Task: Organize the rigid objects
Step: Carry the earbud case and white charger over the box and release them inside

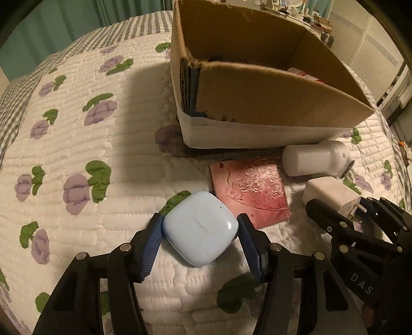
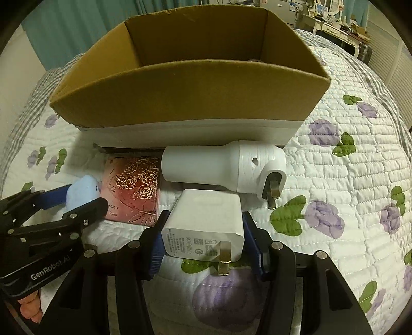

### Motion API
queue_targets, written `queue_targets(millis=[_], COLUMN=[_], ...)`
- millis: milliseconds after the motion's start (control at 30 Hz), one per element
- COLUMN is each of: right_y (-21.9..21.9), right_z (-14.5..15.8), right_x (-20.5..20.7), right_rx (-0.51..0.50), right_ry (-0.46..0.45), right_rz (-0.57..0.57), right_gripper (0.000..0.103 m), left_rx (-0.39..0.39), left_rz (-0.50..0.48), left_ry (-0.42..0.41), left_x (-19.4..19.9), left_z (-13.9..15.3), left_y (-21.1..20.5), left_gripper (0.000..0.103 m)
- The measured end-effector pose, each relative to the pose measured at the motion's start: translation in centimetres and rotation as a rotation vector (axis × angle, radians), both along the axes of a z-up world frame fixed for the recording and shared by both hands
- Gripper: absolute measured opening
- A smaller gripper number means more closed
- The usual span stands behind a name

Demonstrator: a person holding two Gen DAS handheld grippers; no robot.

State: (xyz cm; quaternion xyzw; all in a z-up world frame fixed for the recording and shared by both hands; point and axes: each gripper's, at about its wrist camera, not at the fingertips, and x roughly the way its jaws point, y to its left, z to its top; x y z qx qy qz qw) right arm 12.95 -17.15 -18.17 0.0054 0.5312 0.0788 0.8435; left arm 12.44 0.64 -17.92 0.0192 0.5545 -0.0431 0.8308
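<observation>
My left gripper (image 1: 200,229) is shut on a light blue earbuds case (image 1: 200,235), which rests on the quilt; the case also shows in the right wrist view (image 2: 82,193). My right gripper (image 2: 203,224) is shut on a white charger block (image 2: 206,221) with its prongs toward the camera; the block also shows in the left wrist view (image 1: 327,193). A pink rose-printed card (image 1: 251,190) (image 2: 134,189) lies flat between them. A white plug-in device (image 1: 315,157) (image 2: 224,165) lies on its side against the cardboard box (image 1: 270,103) (image 2: 180,98).
The open cardboard box stands just beyond the objects, with a red and white item (image 1: 306,74) inside. All rests on a white quilt (image 1: 77,154) with purple flowers. A dresser (image 2: 334,23) with clutter stands at the far right.
</observation>
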Motion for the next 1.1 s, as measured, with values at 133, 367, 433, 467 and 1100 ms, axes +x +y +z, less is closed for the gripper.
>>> queue_targets(millis=[133,367,433,467,1100], right_y=[-0.1,-0.3,-0.6,-0.5,-1.0], right_z=[1.2,4.4,5.3,5.9,18.9], right_x=[-1.3,-4.0,-4.7,-4.9,-7.7], right_rx=[0.008,0.002,0.004,0.005,0.046], right_ry=[-0.031,-0.09,-0.113,-0.122,-0.391], right_rz=[0.002,0.023,0.02,0.019,0.016], right_gripper=[0.052,0.052,0.052,0.051,0.051], left_rx=[0.002,-0.007,-0.006,-0.007,-0.042], left_rz=[-0.006,-0.018,-0.024,-0.027,-0.086], left_ry=[-0.034,-0.082,-0.109,-0.121,-0.319], left_x=[-0.9,-2.7,-3.5,-3.8,-5.4], left_z=[1.3,4.1,5.3,6.0,17.5], left_y=[-0.5,-1.2,-1.4,-1.5,-3.5], left_gripper=[0.059,0.059,0.059,0.059,0.059])
